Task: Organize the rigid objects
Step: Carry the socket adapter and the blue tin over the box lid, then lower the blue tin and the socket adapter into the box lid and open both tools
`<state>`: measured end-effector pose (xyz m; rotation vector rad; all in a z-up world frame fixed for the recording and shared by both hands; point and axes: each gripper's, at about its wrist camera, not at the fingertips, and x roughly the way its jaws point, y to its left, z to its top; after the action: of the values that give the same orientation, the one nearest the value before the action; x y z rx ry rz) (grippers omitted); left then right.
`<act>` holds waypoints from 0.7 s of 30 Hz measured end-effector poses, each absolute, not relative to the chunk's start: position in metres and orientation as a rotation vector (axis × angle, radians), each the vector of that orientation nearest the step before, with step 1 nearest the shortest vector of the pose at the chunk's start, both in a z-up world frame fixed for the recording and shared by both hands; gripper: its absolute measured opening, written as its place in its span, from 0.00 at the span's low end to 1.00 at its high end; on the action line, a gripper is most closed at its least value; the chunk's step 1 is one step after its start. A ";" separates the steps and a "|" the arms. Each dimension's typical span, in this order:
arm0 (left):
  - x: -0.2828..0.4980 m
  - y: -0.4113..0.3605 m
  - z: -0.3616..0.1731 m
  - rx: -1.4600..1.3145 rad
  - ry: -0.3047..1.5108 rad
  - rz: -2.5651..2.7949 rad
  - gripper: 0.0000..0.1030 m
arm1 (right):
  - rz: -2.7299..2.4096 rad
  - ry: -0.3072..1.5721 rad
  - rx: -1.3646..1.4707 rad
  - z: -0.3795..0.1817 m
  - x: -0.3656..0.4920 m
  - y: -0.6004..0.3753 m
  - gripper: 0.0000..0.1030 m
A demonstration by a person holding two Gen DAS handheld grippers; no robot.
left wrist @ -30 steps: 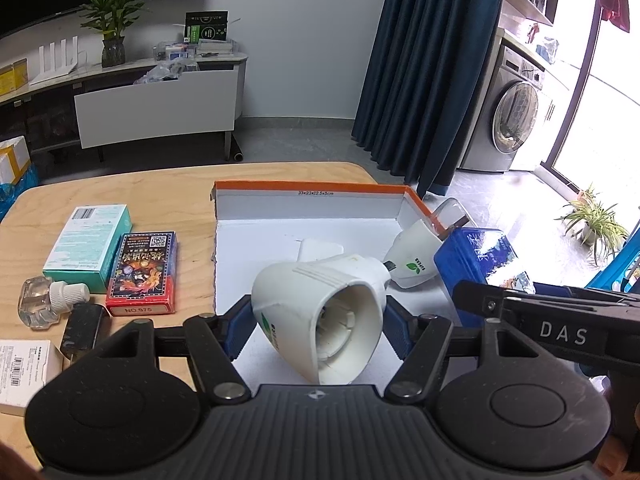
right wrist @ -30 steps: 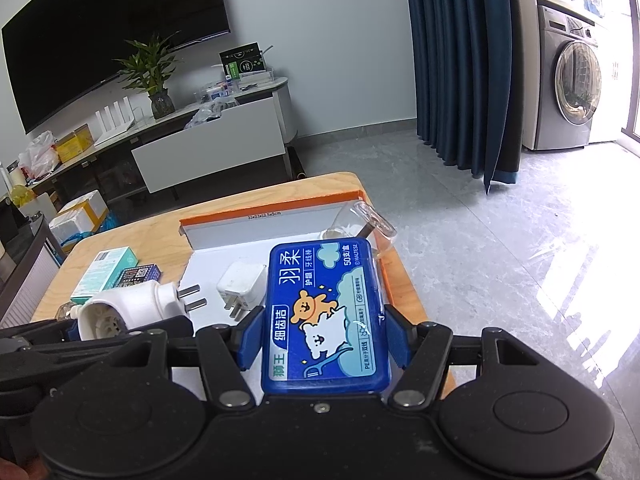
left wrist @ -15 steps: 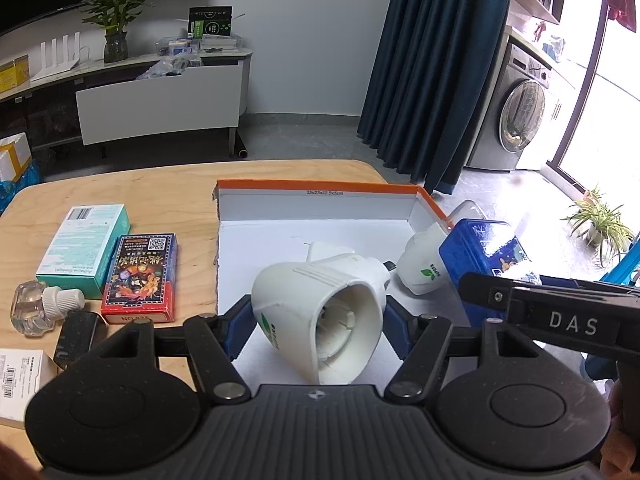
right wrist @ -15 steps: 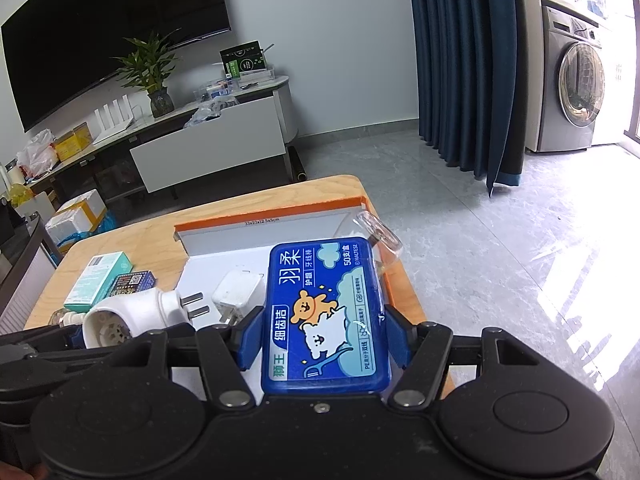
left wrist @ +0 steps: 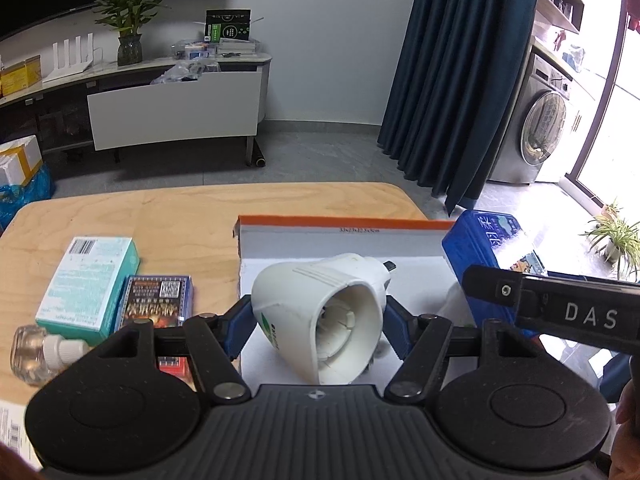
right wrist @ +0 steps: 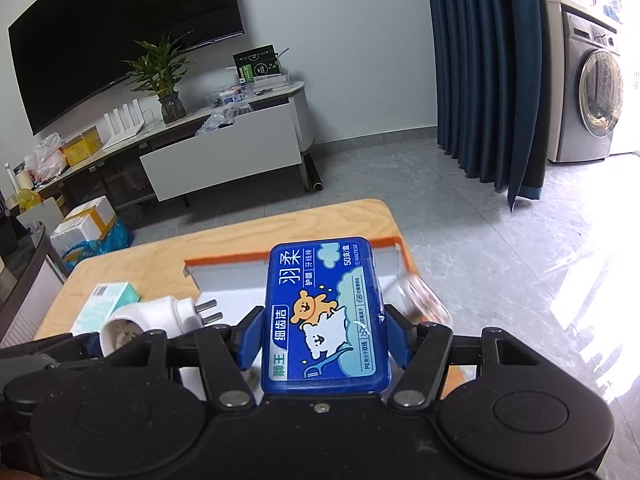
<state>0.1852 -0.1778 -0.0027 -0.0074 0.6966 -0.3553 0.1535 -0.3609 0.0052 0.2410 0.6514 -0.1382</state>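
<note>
So both grippers are loaded and hanging over the white cardboard tray with the orange rim [left wrist: 344,222], which sits mid-frame on the wooden table [left wrist: 200,208]. That looks like the carry-and-drop step of the tidy-up, with neither item set down yet.

The right gripper [right wrist: 324,336] is clamped on a blue plastic dental floss pick box [right wrist: 324,316], centre of the right wrist view, pads pressing its long sides. The lid has a cartoon bear and big Chinese print, plus "50支/盒", "MALTESE" and "PE" in small type.

The left gripper [left wrist: 316,320] is clenched around a white plug-in device [left wrist: 320,316], hollow end facing the camera, prongs pointing at the tray's back wall. It has a green leaf logo on the shell, too small to read. Probably a mosquito repellent heater, going by the small clear liquid bottle [left wrist: 36,354] at lower left.

Next move is likely lowering each thing into free tray floor and letting go. The two tools are close together, so one at a time seems safer.

Left of the tray: a teal carton [left wrist: 90,280] with a barcode, then a dark card pack [left wrist: 156,300] with a QR code. The right tool's arm reads "DAS".
</note>
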 end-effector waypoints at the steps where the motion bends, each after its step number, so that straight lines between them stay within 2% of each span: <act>1: 0.189 -0.179 -0.002 -0.008 0.697 -0.354 0.66 | -0.136 0.652 0.242 0.006 0.157 -0.361 0.71; 14: 0.212 -0.188 -0.008 0.005 0.713 -0.356 0.66 | -0.135 0.663 0.216 0.001 0.183 -0.361 0.72; 21: 0.221 -0.195 -0.017 0.005 0.744 -0.368 0.66 | -0.166 0.647 0.201 0.002 0.184 -0.363 0.77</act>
<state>0.2205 -0.1949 -0.0174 0.0053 0.7435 -0.3679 0.1844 -0.3635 0.0019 0.2012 0.6473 -0.1661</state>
